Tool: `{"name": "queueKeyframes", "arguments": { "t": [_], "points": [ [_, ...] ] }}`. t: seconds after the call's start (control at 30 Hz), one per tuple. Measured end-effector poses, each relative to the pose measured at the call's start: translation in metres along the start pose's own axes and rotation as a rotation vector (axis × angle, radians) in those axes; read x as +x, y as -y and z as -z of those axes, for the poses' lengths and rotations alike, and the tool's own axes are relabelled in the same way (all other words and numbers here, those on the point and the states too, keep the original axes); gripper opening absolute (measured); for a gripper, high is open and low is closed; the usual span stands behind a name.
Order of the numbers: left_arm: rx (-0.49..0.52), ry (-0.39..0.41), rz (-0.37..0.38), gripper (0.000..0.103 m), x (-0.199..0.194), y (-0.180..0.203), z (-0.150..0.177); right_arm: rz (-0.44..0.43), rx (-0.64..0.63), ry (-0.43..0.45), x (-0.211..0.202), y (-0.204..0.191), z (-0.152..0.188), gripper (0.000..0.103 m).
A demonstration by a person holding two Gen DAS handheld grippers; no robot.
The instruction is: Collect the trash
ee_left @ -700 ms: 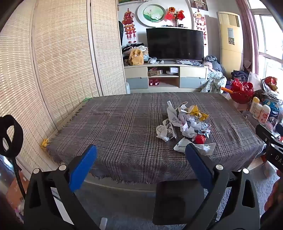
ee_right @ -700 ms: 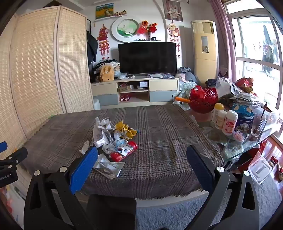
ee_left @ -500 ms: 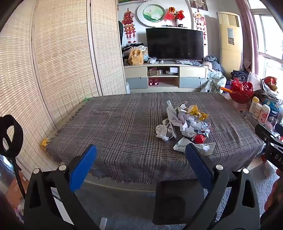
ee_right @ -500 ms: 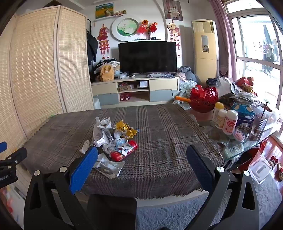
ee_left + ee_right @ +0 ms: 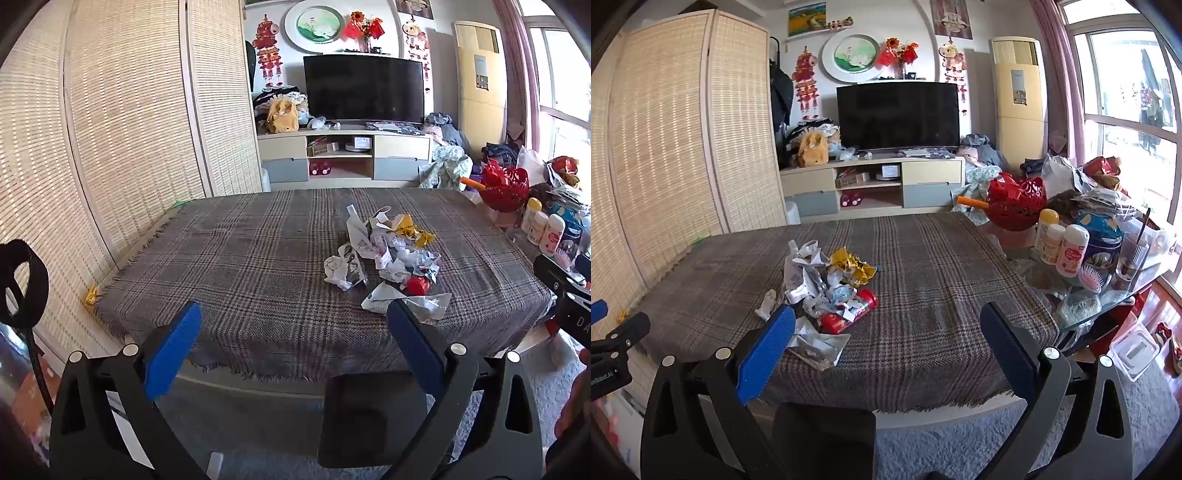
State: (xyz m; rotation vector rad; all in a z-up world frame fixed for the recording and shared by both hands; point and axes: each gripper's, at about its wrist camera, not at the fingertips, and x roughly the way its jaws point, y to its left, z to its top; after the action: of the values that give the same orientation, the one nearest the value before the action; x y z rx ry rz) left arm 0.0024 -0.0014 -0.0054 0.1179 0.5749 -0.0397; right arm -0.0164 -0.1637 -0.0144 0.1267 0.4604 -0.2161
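Note:
A pile of trash (image 5: pixel 388 254) lies on the plaid tablecloth (image 5: pixel 258 266): crumpled white paper, a yellow foil wrapper (image 5: pixel 413 230), a red can (image 5: pixel 417 285) and a flat white wrapper (image 5: pixel 402 299). The pile also shows in the right wrist view (image 5: pixel 827 284) with the red can (image 5: pixel 849 314). My left gripper (image 5: pixel 293 332) is open and empty, held off the table's near edge. My right gripper (image 5: pixel 886 339) is open and empty, also short of the near edge, the pile just beyond its left finger.
A glass side table (image 5: pixel 1100 306) at the right holds bottles (image 5: pixel 1071 251), a red basket (image 5: pixel 1015 203), a glass and a hairbrush. A woven screen (image 5: pixel 110 129) stands left. A TV stand (image 5: pixel 343 155) is at the back. A dark chair back (image 5: pixel 373 417) is below the grippers.

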Motion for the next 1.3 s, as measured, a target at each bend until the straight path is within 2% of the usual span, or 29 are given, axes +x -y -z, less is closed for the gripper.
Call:
{"name": "queueKeyframes", "arguments": {
  "t": [0.33,1.3],
  "points": [
    [0.000,-0.006,0.013,0.095,-0.0001,-0.0001,-0.0029,-0.003,0.007,-0.011,0.0016,0.0014,0.0003,0.100],
    [0.016,-0.008,-0.007,0.095,0.0017,-0.0015,0.0025,-0.007,0.029,-0.049,0.0079,0.0053,0.0011,0.100]
  ]
}}
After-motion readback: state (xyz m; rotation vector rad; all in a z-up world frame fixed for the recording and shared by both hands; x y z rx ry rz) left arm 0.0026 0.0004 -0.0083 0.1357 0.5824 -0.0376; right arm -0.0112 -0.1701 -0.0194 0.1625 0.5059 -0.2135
